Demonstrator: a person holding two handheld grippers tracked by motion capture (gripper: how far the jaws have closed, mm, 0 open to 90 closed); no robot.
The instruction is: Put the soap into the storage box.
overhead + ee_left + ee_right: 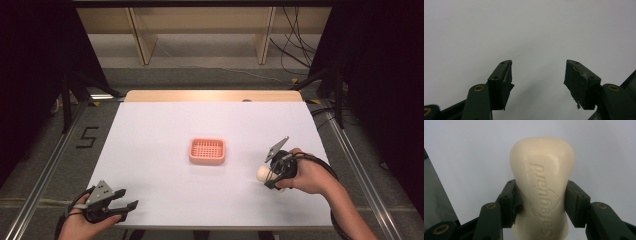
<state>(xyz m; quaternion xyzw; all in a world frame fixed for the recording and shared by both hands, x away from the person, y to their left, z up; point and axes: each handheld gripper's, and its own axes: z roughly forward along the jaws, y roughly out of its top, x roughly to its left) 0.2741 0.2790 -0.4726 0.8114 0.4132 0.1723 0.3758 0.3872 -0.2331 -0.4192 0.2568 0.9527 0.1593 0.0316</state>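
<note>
Near the right edge of the desk (150,130), toward its front, we see the right tool (265,174) pinching a cream bar of soap (262,173). From the right gripper view, both black pads press against the long sides of the bar of soap (542,185), which stands out past the jaw tips and carries raised lettering on its face. Close to the middle of the white desk sits a pink basket (207,151) with a gridded floor, well apart from the soap and to its left in the high view. At the front left corner of the desk, the left tool (127,199) rests in the person's hand with its jaws spread. Along the left gripper view, the left tool (537,75) has just bare white surface between its pads.
</note>
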